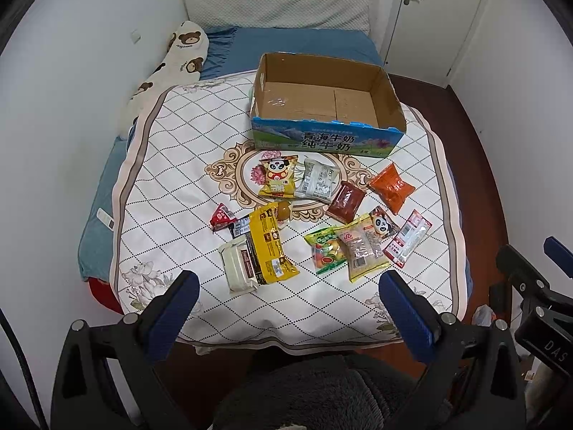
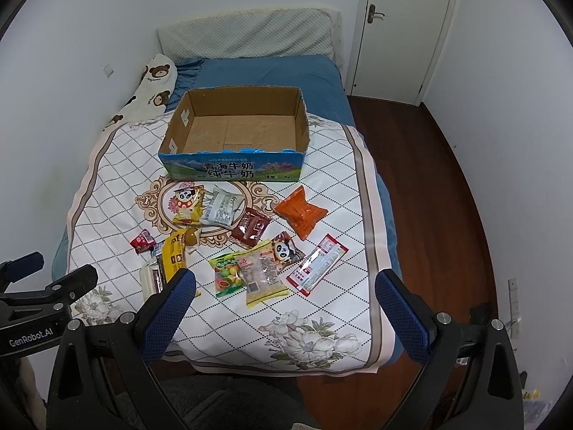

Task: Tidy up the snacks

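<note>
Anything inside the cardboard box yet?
No. The cardboard box shows only its bare floor; the strip right behind its near wall is hidden. All snacks lie outside on the quilt. Both grippers open, empty.

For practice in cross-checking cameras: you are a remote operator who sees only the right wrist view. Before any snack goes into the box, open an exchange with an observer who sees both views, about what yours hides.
Operator: The right gripper covers the packets at the quilt's near left. What lies there?
Observer: A white packet lies full length, with a long yellow packet overlapping its right side.
Operator: I see only the left gripper's body. Are its jaws open?
Observer: Yes. The left gripper is open, above the quilt's near edge, with nothing between its fingers.
</note>
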`<action>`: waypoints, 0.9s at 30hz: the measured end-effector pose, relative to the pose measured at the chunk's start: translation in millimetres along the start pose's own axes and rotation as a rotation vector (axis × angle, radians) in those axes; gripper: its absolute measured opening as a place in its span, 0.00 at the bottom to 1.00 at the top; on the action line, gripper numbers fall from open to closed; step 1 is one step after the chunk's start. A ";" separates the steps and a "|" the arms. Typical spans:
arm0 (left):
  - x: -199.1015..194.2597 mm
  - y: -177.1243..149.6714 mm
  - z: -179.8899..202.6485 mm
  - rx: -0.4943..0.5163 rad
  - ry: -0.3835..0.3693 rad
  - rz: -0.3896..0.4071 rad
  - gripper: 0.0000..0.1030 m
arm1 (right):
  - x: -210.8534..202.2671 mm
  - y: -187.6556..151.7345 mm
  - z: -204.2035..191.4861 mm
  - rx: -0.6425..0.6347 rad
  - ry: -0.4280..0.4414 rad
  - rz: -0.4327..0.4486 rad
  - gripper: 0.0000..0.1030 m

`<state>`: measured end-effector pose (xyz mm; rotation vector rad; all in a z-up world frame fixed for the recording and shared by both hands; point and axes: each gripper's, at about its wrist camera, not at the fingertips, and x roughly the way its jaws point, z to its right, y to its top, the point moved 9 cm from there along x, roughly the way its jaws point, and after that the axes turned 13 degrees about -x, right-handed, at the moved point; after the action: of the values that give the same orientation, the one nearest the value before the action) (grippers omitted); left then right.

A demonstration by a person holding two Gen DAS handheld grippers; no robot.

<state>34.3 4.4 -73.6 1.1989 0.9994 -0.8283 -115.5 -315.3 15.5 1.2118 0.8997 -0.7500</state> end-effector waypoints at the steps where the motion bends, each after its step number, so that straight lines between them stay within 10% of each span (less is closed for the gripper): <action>1: -0.1 -0.1 0.1 0.001 0.000 0.000 1.00 | 0.1 0.0 0.1 0.001 0.001 0.000 0.99; 27: 1.9 -1.9 6.4 0.007 -0.002 -0.005 1.00 | 2.0 -3.8 1.8 0.011 0.016 -0.008 0.99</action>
<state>34.4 -2.3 -75.6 1.2018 0.9985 -0.8375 -117.6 -317.9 12.2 1.2258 0.9151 -0.7535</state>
